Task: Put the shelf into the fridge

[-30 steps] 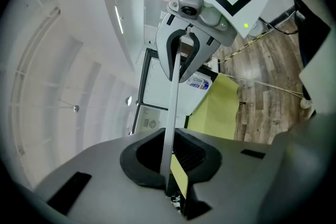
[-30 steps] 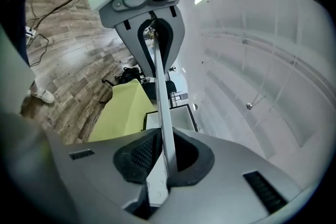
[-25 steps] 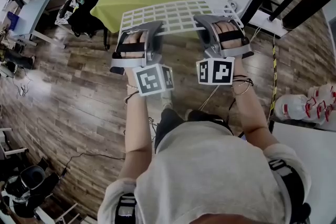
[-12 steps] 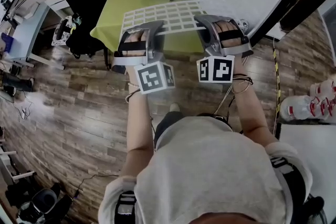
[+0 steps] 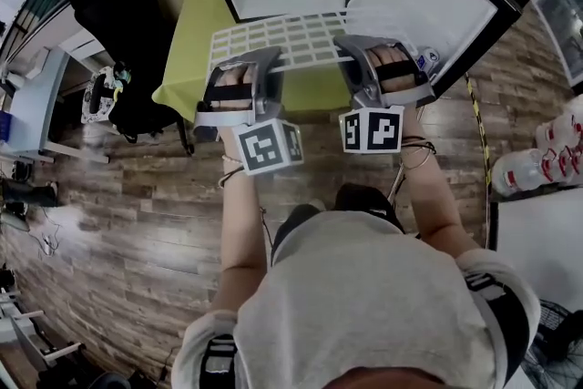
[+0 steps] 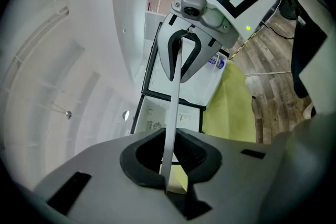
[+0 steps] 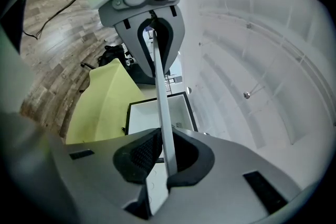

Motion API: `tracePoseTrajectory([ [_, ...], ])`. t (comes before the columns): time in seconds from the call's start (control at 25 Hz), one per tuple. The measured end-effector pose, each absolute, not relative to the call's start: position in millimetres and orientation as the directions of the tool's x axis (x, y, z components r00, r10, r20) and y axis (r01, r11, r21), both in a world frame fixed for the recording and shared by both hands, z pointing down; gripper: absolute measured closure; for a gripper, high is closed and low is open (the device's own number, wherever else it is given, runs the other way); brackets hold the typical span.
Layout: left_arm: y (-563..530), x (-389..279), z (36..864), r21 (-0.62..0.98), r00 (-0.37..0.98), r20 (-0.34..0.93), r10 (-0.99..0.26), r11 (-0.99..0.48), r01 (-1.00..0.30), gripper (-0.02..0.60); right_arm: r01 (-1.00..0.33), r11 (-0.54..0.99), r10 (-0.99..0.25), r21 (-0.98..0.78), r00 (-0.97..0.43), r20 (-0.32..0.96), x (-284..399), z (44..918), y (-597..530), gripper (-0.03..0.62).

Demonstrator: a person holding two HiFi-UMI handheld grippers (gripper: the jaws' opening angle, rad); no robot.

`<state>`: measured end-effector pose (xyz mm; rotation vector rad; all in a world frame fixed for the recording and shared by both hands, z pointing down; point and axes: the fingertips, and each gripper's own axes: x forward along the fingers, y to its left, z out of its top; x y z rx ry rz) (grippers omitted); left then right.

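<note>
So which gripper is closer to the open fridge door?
Right. The right gripper, shut on the shelf at its right end, is close by the fridge door. The left gripper grips the shelf's left end over the green table, farther from the door.
</note>
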<state>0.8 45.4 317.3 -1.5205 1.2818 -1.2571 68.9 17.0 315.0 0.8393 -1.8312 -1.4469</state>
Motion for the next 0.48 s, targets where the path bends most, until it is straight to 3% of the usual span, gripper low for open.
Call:
tracePoseTrajectory([
  [0.48,24,-32,340,-0.931,0.022,0.233,-0.972,-0.229,-0.285,0.526,-0.024,0.205,-0.804,0.978,-0.575,0.155,35,334,-4,0.543],
])
